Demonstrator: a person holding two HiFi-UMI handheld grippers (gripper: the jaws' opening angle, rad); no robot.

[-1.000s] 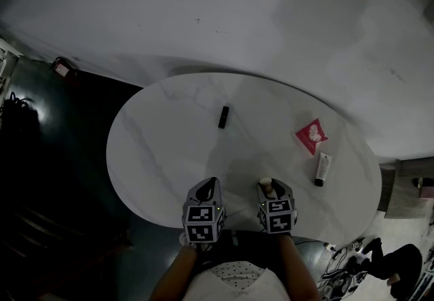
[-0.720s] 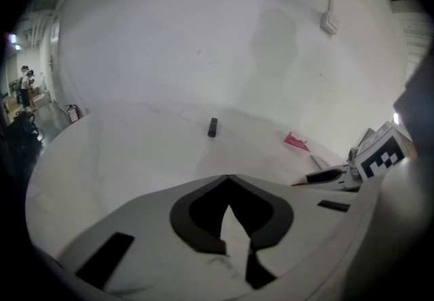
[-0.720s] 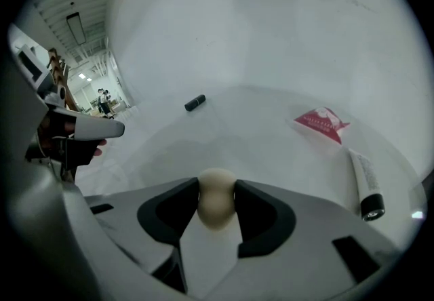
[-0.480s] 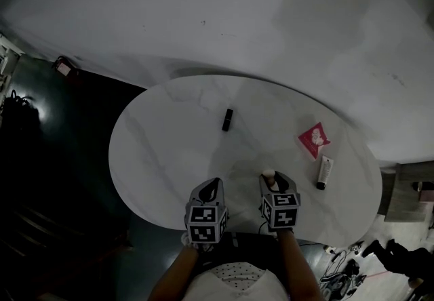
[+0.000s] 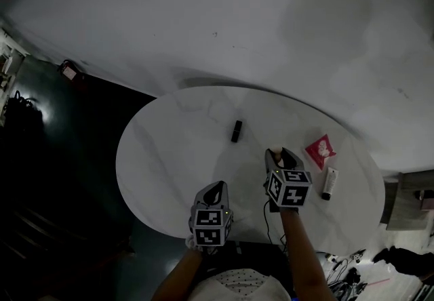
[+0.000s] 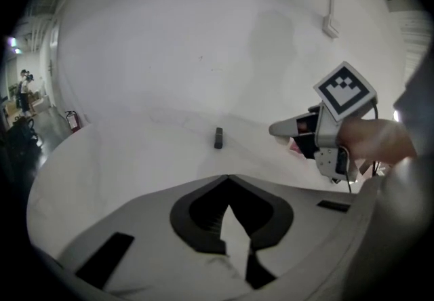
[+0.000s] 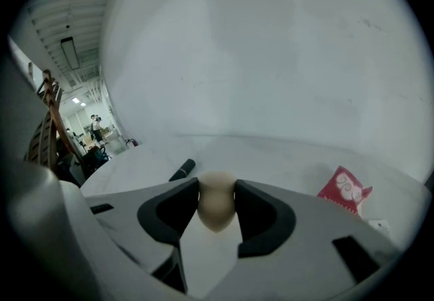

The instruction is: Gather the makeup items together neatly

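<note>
Gripping: the right gripper (image 5: 277,154) was clamped on a beige, egg-shaped sponge (image 7: 217,206). One jaw pressed on each side of it, and its rounded end showed beyond the tips.
Sponge's place: it was held over the right half of the bench (image 5: 169,157), between the black stick and the red packet in the head view, and nearer the packet.
Left gripper (image 5: 215,189): its jaws were together with nothing between them. It was held over the near edge of the bench, well to the left of the right gripper and closer to the person, pointing forward and down.
Black stick (image 5: 236,131): a short dark cosmetic stick lay flat on its own near the middle of the bench, well apart from the other items. It was ahead of both grippers.
Red packet (image 5: 321,151): a small red sachet with pale print lay flat toward the right side of the bench, just right of the right gripper's tips.
White tube (image 5: 329,183): it lay flat just beside the packet on the near side, with a dark cap at its nearer end.
Bench: it was an oval white top with faint marble veining, standing before a plain pale wall, and the floor to its left was dark.
Arms: both forearms reached in from the bottom edge of the head view, each hand behind a marker cube.
</note>
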